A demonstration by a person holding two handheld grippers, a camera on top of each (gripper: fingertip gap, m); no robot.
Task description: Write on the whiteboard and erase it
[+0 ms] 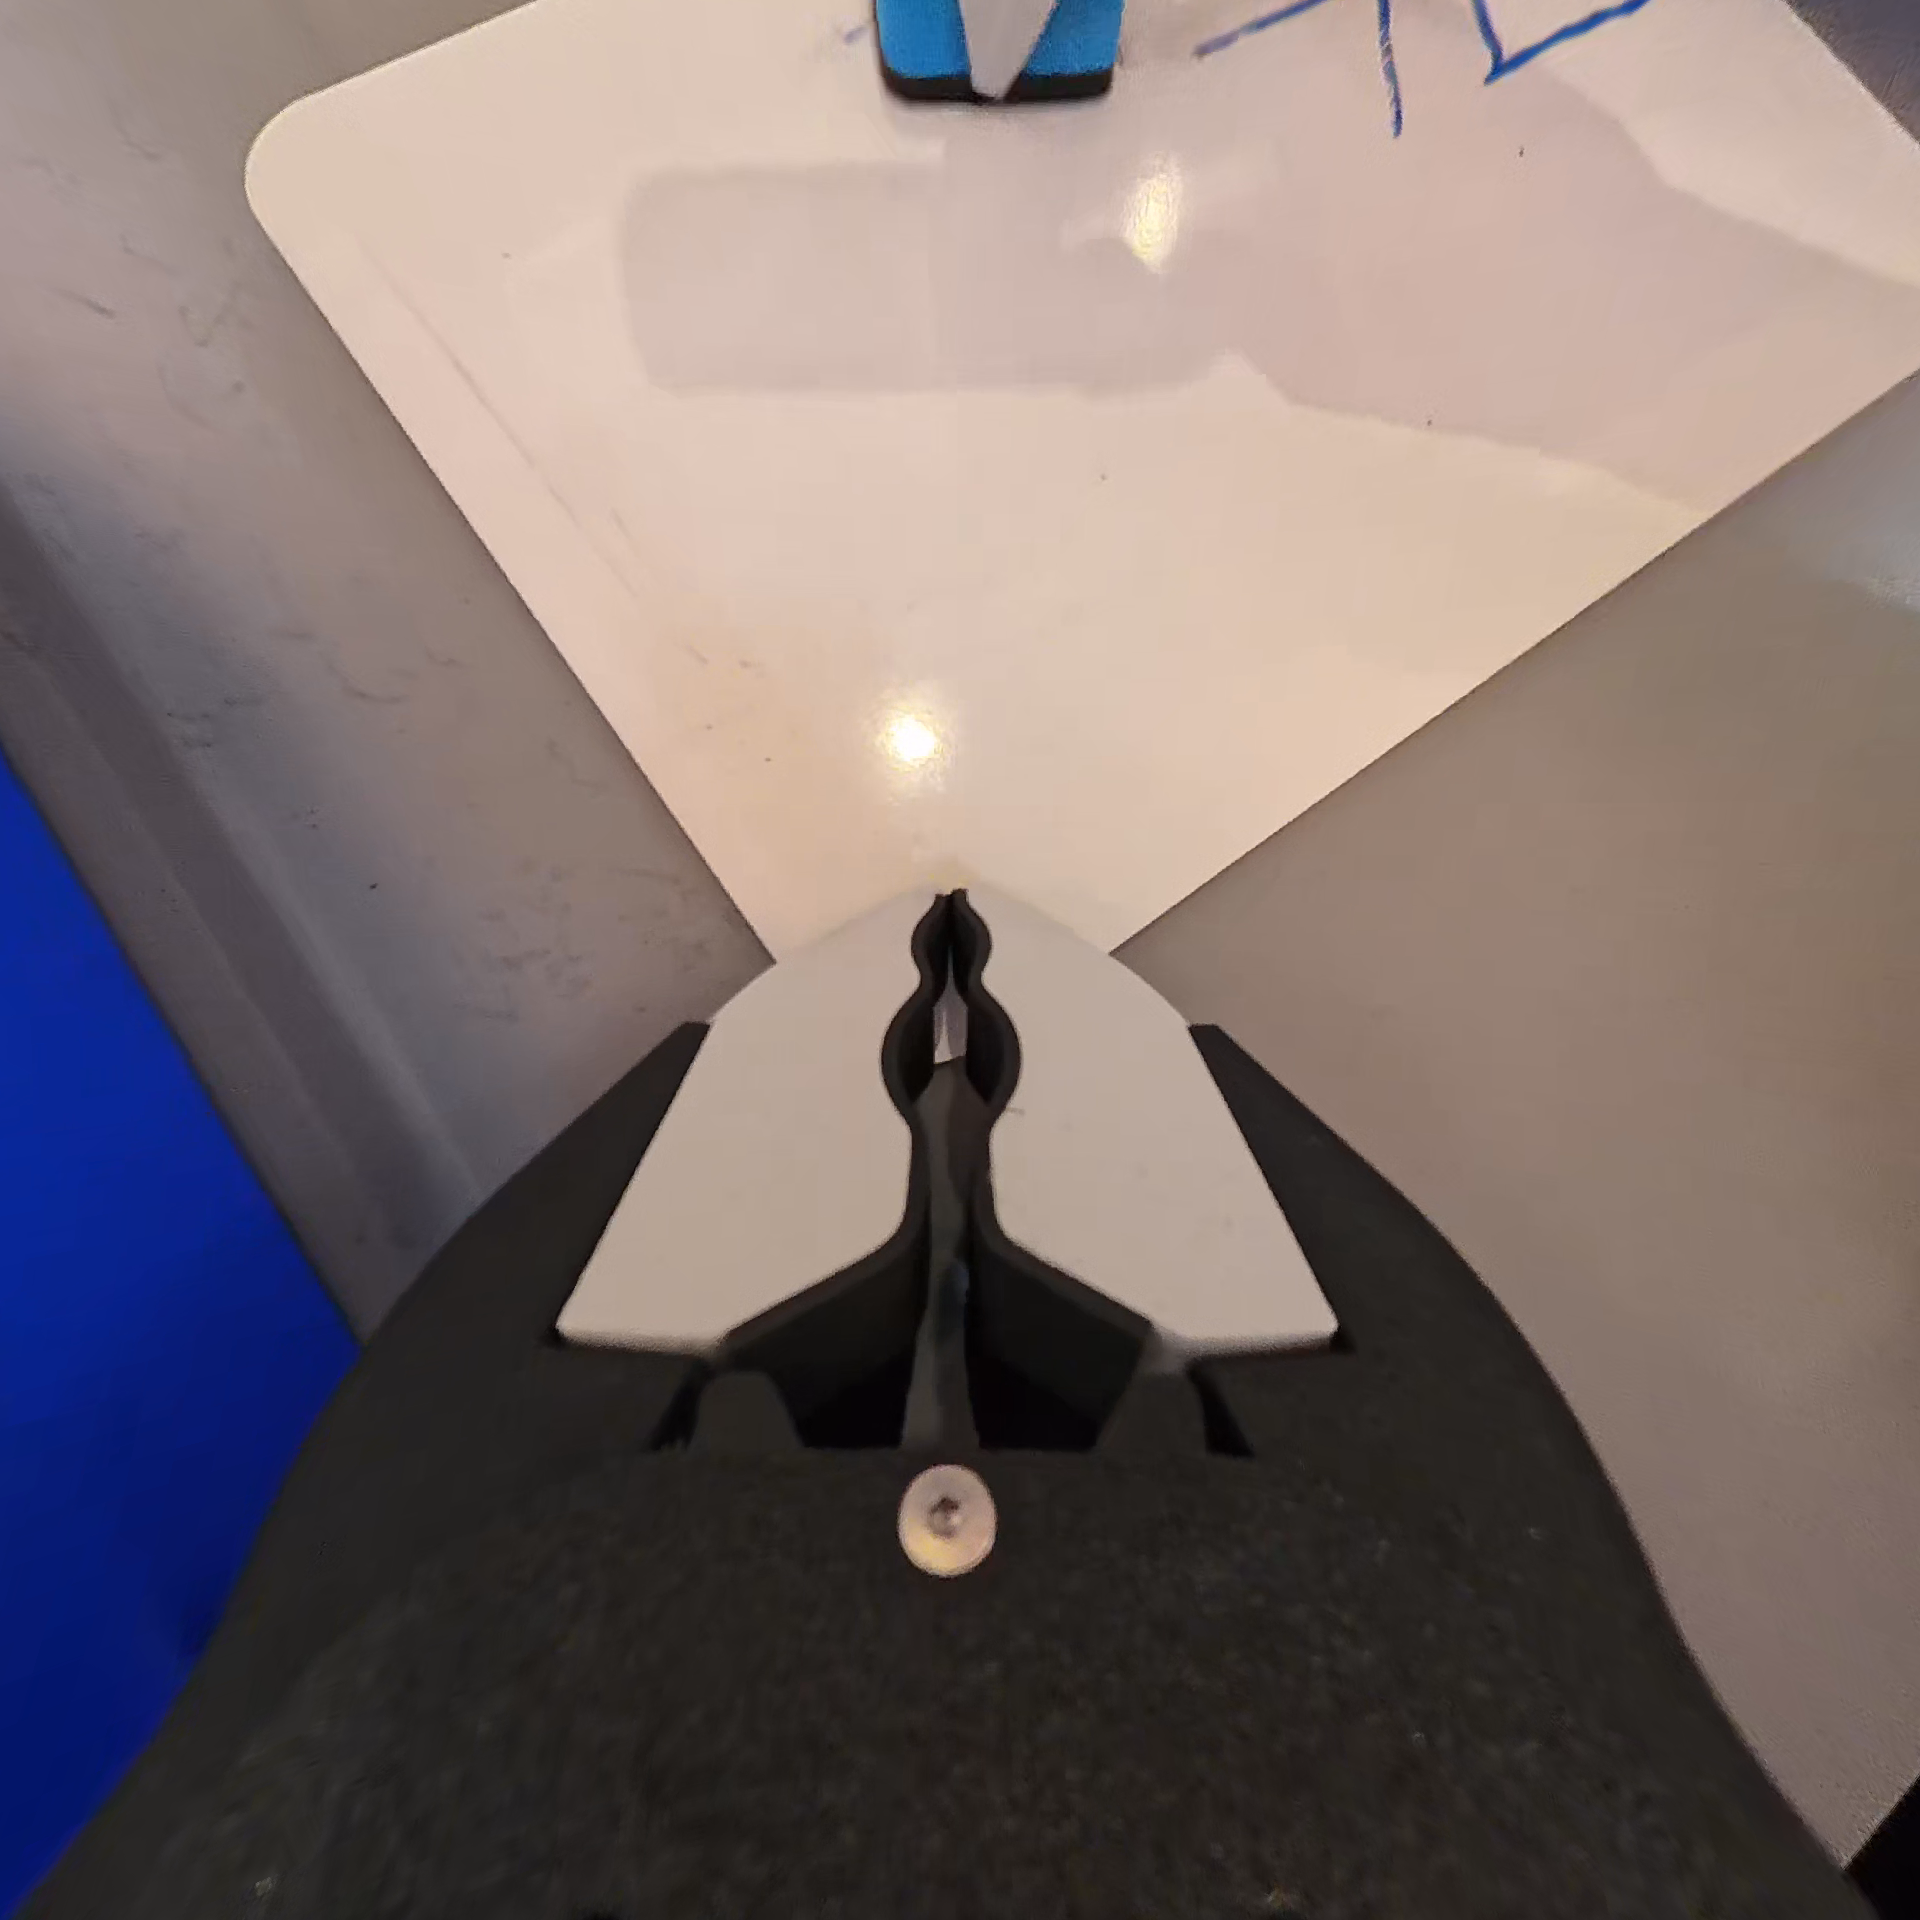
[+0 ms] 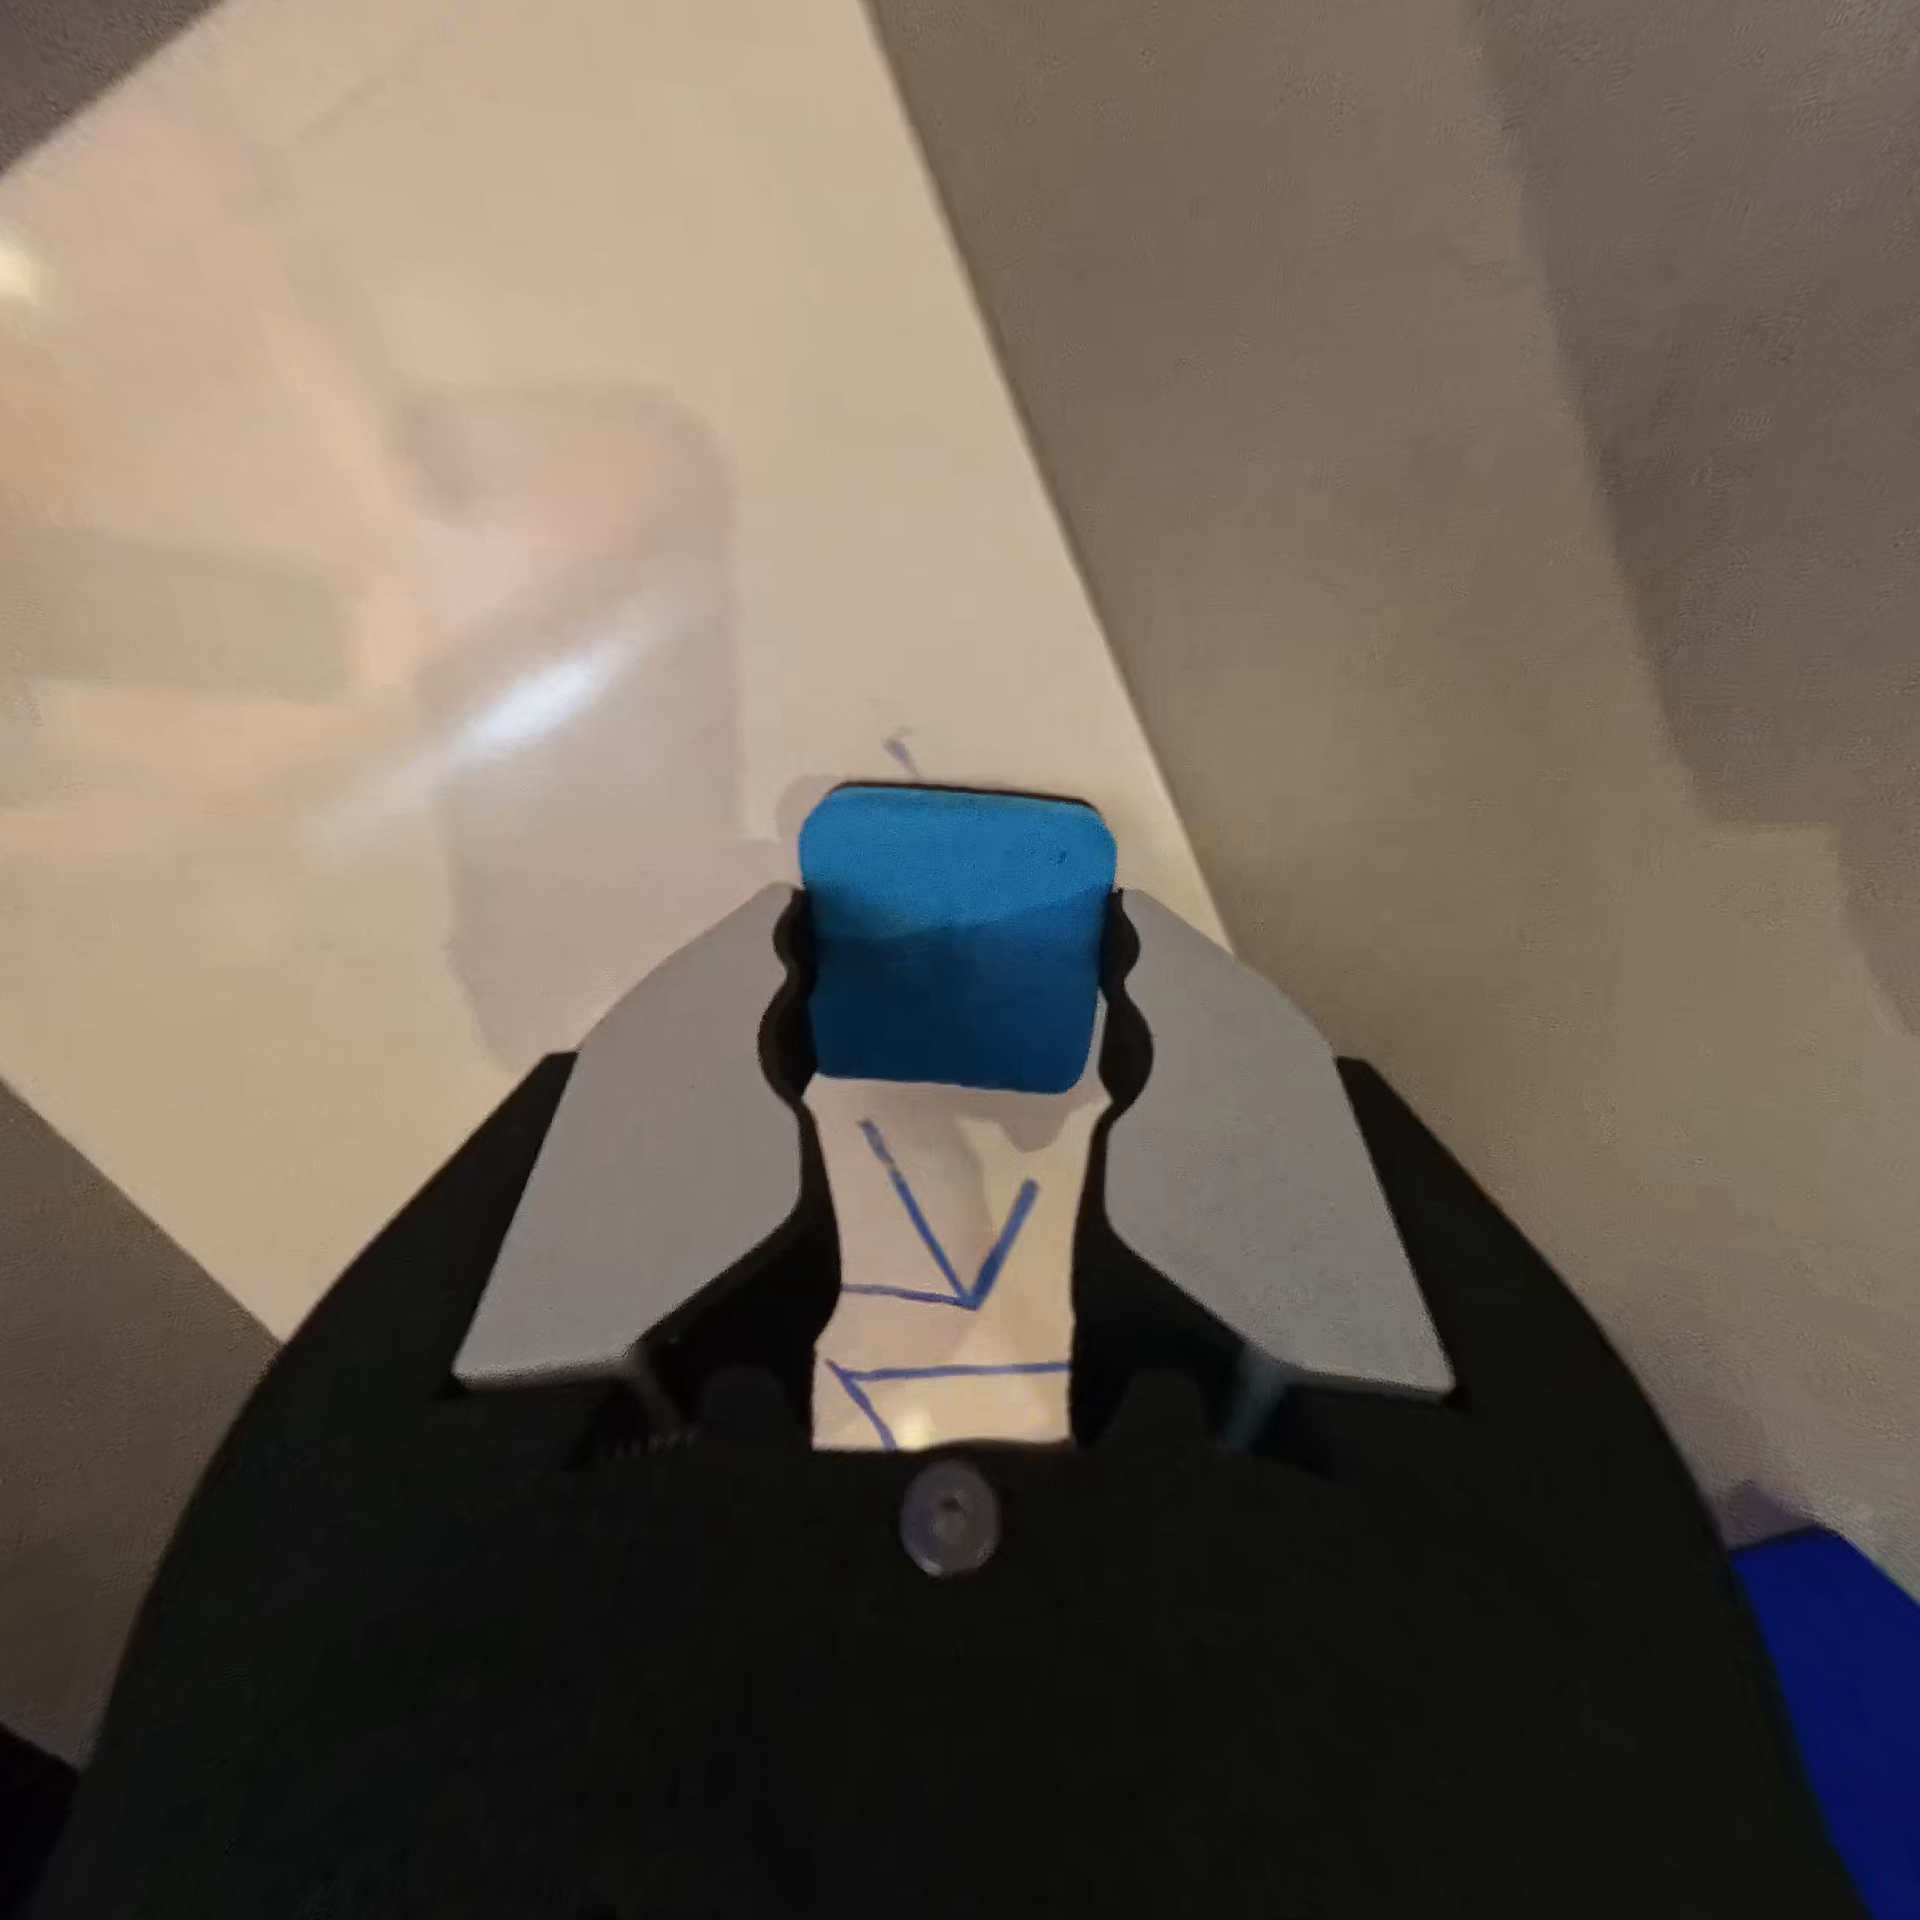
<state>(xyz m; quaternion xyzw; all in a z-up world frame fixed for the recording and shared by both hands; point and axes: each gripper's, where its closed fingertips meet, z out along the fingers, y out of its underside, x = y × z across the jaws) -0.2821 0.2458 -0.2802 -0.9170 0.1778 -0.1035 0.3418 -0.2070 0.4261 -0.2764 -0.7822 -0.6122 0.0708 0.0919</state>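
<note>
Whiteboard (image 1: 1039, 540) is lying flat on a grey tabletop (image 1: 260, 520), glossy white, thin, with rounded corners, ceiling lights reflecting off it. No containers are showing in either view. A saturated blue surface (image 1: 125, 1195) is sitting at the far left edge of the left wrist view, beyond the table edge.

Left gripper (image 1: 953, 902) is hovering over the near corner of the board; grey flat fingers (image 1: 790, 1174) with black wavy inner pads are pressed together at the tips, nothing between them. Body is matte black, grainy, with a silver screw at centre.

Farther up the board in the same view, the eraser (image 1: 992, 47) is sitting on the surface, bright blue foam on top with a black felt base, with a grey fingertip of the other gripper crossing in front of it. To its right, blue marker lines (image 1: 1392, 94) are showing at the top edge of the board.

In the right wrist view, the right gripper (image 2: 951, 935) is pinching the eraser (image 2: 951, 935) between its two grey fingers, jaws spread just to the block's width, black pads touching both sides. Eraser is a soft rounded-corner block, smooth matte foam, pressed down on the whiteboard (image 2: 416, 520). Blue marker lines (image 2: 956, 1247) are lying behind it, between the fingers. Grey tabletop (image 2: 1455, 520) is blurring out on the right.
</note>
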